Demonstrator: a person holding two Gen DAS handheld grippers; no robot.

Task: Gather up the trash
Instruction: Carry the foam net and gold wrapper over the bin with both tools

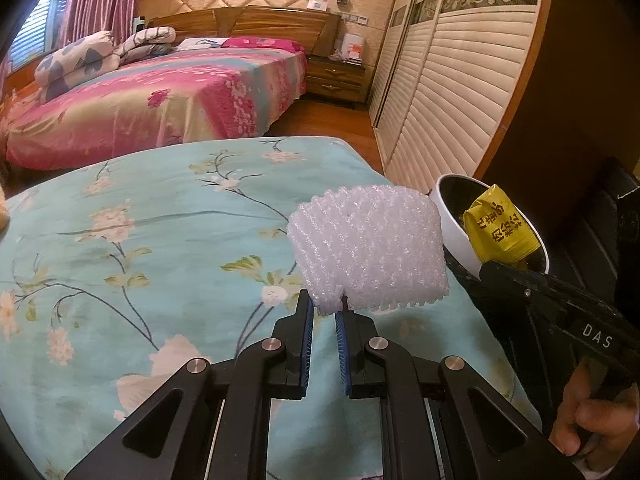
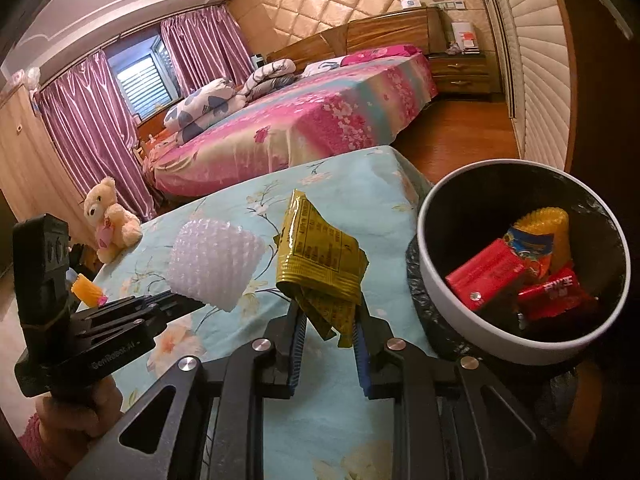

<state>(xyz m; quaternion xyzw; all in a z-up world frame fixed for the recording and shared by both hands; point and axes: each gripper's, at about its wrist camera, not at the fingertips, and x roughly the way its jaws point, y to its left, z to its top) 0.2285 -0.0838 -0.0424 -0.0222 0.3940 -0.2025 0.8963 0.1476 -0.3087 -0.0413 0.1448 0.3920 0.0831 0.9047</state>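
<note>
My left gripper (image 1: 325, 307) is shut on a white foam net sleeve (image 1: 368, 246) and holds it above the turquoise floral cloth (image 1: 140, 240). It also shows in the right wrist view (image 2: 214, 262). My right gripper (image 2: 329, 312) is shut on a crumpled yellow wrapper (image 2: 320, 256), held just left of a white round bin (image 2: 452, 308). The bin holds red and orange wrappers (image 2: 486, 274). In the left wrist view the yellow wrapper (image 1: 500, 228) hangs over the bin (image 1: 454, 224).
A teddy bear (image 2: 110, 218) sits at the table's far left corner. An orange item (image 2: 86, 290) lies near the left edge. A pink bed (image 1: 160, 96) stands beyond the table, a louvred wardrobe (image 1: 452, 80) on the right.
</note>
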